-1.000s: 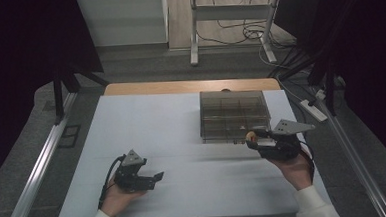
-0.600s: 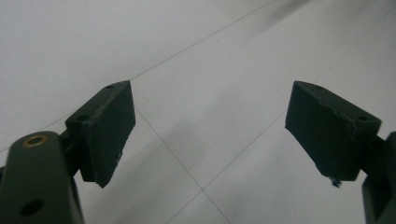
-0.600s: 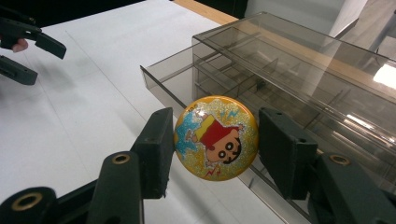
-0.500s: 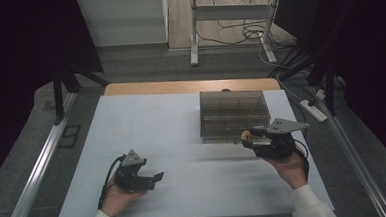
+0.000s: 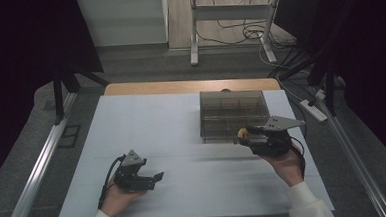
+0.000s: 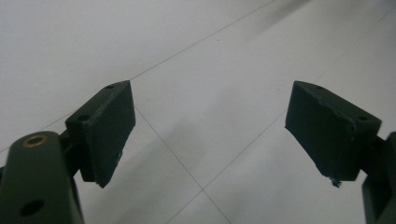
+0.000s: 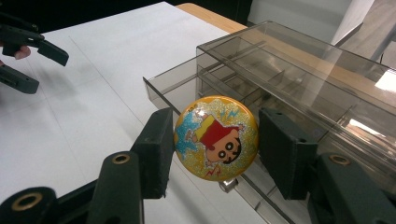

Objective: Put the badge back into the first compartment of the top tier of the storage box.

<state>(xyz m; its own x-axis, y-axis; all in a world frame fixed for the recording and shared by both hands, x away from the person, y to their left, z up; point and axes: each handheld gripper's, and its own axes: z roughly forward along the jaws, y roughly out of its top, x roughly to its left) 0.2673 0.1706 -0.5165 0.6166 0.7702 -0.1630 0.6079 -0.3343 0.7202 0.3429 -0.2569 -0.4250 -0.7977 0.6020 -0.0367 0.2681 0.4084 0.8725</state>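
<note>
A lab-like recording booth; black curtains [image 5: 32,42] flank a white worktop [image 5: 182,129]; bare grey floor, metal rails [image 5: 39,171] alongside, loose cables [image 5: 237,28] and a power strip [image 5: 314,110] beyond it.

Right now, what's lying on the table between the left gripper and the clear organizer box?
Nothing: in the high view, only bare white table lies between the left gripper and the organizer box.

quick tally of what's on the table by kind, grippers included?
Round yellow cartoon button badge: 1
Smoky clear plastic compartment box: 1
Black two-jaw grippers: 2, left gripper empty, right gripper clamping the badge
Total: 4
</note>
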